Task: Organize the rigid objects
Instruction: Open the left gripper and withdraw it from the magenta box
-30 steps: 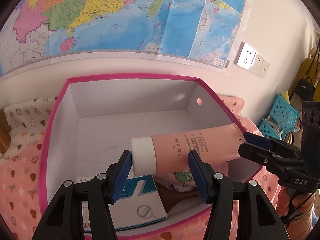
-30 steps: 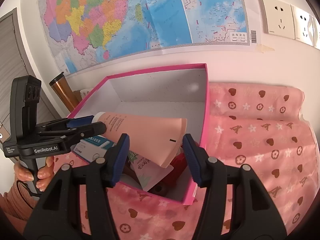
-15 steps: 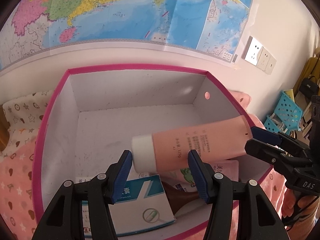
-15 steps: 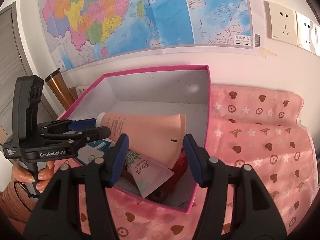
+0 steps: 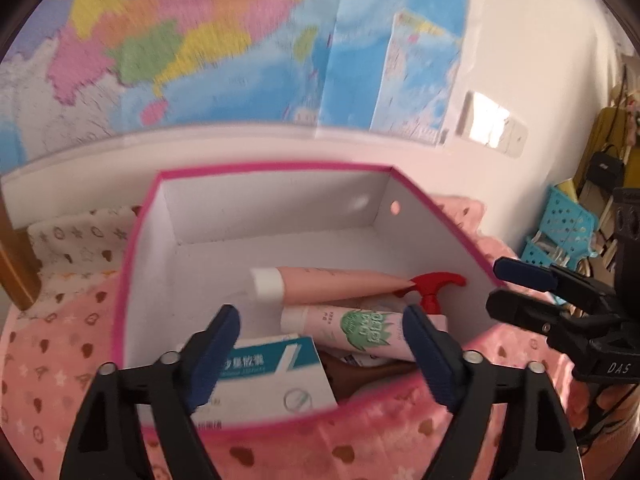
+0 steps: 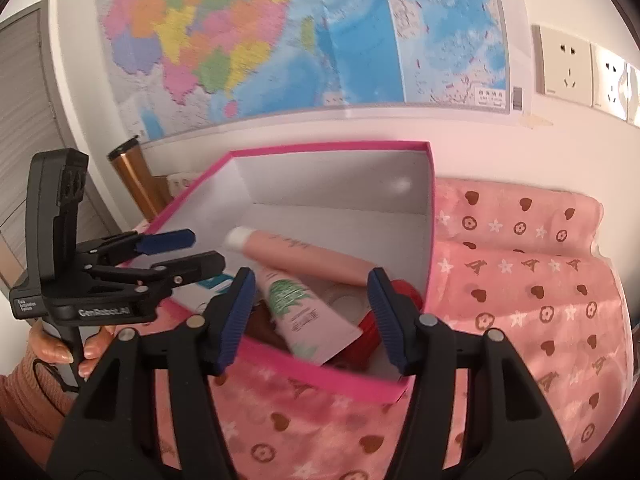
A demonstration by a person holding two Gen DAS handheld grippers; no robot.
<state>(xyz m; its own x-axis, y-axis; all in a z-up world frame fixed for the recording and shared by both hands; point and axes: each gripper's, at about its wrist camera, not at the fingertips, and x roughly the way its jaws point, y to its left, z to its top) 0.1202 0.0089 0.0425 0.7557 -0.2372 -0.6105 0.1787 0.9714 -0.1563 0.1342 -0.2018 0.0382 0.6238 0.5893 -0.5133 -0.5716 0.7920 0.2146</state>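
Two released grippers above a pink-rimmed box, salmon tube lying inside.

The left gripper (image 5: 320,344) and right gripper (image 6: 312,312) both have jaws that have just been opening, with nothing pressed between their blue ribbed pads. One salmon tube (image 5: 332,282) with a white cap lies in the box (image 5: 276,170), over one pale tube with green print (image 5: 360,330), one teal-and-white carton (image 5: 268,372) and one red trigger sprayer (image 5: 434,284). "GenRobot.AI" marks one gripper, "DAS" the other.

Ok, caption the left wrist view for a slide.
Left gripper open, jaws just widened, pink tube lying free in the pink box.
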